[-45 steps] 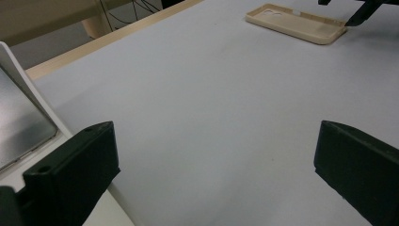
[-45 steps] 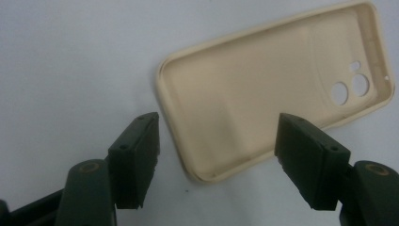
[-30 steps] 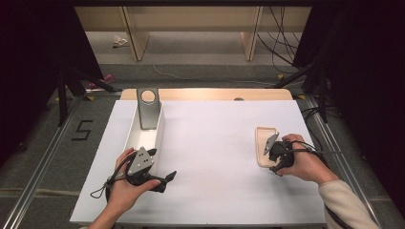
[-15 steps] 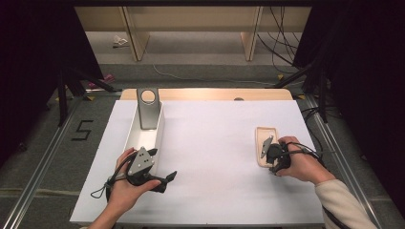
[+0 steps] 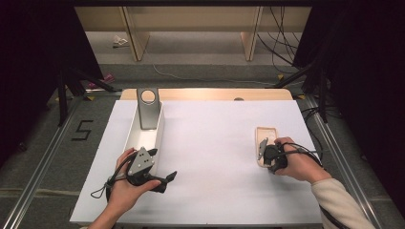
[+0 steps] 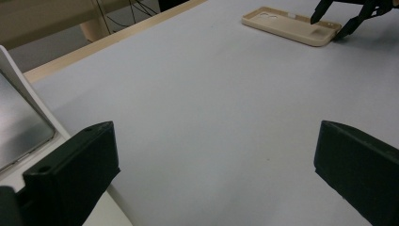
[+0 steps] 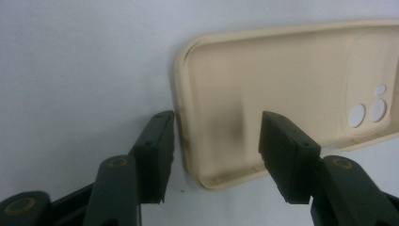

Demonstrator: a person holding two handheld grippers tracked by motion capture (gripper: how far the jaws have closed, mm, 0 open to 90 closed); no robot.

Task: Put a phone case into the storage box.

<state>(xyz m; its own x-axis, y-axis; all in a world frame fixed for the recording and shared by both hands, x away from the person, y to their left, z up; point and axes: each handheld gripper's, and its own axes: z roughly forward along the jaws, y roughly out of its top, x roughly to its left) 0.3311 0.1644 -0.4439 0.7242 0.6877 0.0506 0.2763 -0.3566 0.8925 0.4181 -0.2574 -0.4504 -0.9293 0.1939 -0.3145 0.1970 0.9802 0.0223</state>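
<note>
A beige phone case (image 5: 266, 135) lies hollow side up on the white table's right half, also seen far off as the same case (image 6: 291, 26). My right gripper (image 5: 263, 150) points down at the case's near end. Its jaws have just been closing and straddle the case's end wall (image 7: 183, 141): one pad (image 7: 157, 146) sits outside the wall, the other pad (image 7: 282, 150) hangs over the case's inside. No pad presses on it. My left gripper (image 5: 161, 164) rests wide open beside a white tray (image 5: 157, 136), nothing between its jaws.
A grey metal stand (image 5: 148, 107) with a round hole rises at the tray's far end. The tray's white rim (image 6: 14, 70) lies close to my left jaw. A wooden board edge (image 5: 205, 94) borders the table's far side; cables trail off right.
The right gripper's jaws have narrowed over the near end of the phone case and the hand has shifted slightly. The left hand and gripper are unmoved.
</note>
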